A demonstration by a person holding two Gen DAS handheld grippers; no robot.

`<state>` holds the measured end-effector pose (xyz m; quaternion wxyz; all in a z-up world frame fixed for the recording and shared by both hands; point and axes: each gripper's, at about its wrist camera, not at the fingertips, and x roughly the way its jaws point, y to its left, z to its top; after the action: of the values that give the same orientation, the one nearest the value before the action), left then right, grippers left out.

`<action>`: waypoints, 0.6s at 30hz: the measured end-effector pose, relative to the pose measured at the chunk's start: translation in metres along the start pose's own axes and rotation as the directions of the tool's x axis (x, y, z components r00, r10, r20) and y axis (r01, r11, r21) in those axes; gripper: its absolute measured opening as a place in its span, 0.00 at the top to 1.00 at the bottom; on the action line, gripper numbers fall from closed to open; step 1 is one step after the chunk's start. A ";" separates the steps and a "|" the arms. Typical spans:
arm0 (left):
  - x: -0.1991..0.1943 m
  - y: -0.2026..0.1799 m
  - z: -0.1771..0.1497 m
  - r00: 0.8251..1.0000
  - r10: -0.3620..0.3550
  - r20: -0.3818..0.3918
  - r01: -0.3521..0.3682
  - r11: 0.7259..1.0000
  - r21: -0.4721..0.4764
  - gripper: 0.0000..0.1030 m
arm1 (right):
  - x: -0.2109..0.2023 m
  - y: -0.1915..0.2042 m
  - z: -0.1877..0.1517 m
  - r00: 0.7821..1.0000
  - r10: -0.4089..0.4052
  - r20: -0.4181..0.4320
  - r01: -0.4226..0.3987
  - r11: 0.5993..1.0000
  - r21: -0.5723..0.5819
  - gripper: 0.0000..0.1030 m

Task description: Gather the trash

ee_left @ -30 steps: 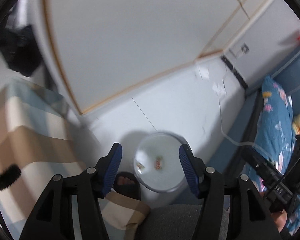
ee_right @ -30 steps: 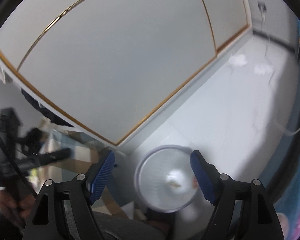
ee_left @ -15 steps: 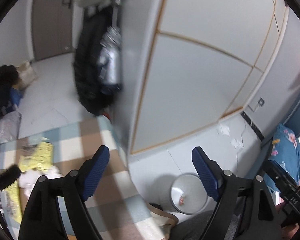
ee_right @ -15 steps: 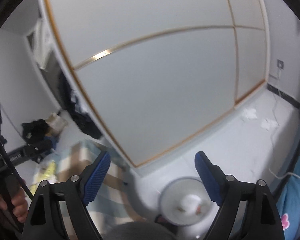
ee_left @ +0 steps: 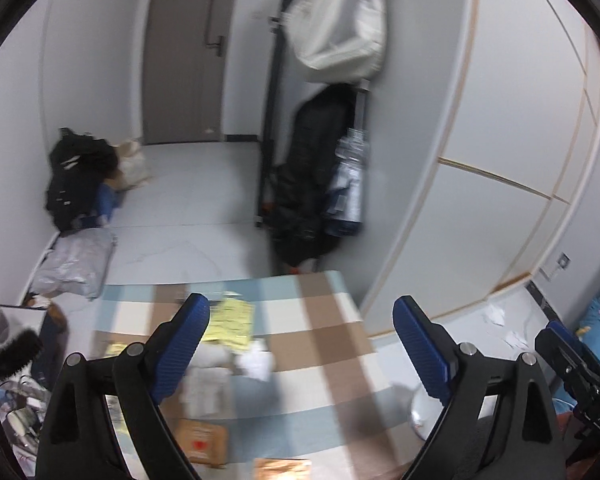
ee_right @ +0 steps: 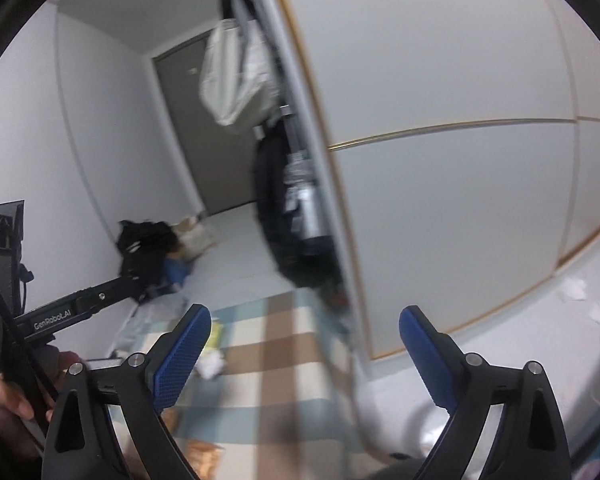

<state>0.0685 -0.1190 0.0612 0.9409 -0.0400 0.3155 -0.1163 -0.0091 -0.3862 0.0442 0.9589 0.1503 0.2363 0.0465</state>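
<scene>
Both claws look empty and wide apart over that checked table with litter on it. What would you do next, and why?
Probably lower the left gripper toward the crumpled white paper on the checked tablecloth. Its jaws are opening with nothing between them, and that scrap lies nearly straight ahead of them. The right gripper is likewise opening and empty, so it could go for the white wad in its own view.

White bin (ee_left: 422,414) largely hidden behind the left gripper's right finger, its contents not discernible; in the right wrist view the bin (ee_right: 396,436) is motion-blurred and cut by the lower edge; litter on the checked cloth (ee_left: 320,344) too smeared to identify.
</scene>
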 end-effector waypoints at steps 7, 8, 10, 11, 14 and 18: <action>-0.009 0.061 -0.010 0.994 0.104 0.030 -0.102 0.993 -0.063 0.11 | 0.039 0.056 -0.014 0.985 0.150 -0.090 -0.155 0.986 -0.053 0.05; -0.010 0.068 -0.014 0.993 0.110 0.033 -0.107 0.991 -0.075 0.11 | 0.043 0.059 -0.017 0.982 0.161 -0.099 -0.167 0.984 -0.059 0.05; -0.006 0.087 -0.023 0.991 0.127 0.033 -0.123 0.986 -0.108 0.11 | 0.055 0.071 -0.023 0.975 0.182 -0.130 -0.193 0.978 -0.076 0.05; -0.006 0.093 -0.027 0.991 0.130 0.030 -0.125 0.985 -0.118 0.11 | 0.059 0.075 -0.025 0.972 0.189 -0.139 -0.201 0.976 -0.079 0.05; 0.005 0.111 -0.039 0.990 0.144 0.002 -0.142 0.977 -0.156 0.11 | 0.075 0.089 -0.037 0.961 0.213 -0.174 -0.232 0.968 -0.093 0.05; 0.014 0.129 -0.052 0.989 0.147 -0.037 -0.151 0.972 -0.182 0.11 | 0.096 0.102 -0.054 0.946 0.221 -0.239 -0.253 0.961 -0.112 0.05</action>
<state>0.0730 0.0031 -0.0072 0.9355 -0.1016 0.3381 -0.0164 0.0490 -0.2591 -0.0114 0.9217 0.1034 0.3190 0.1949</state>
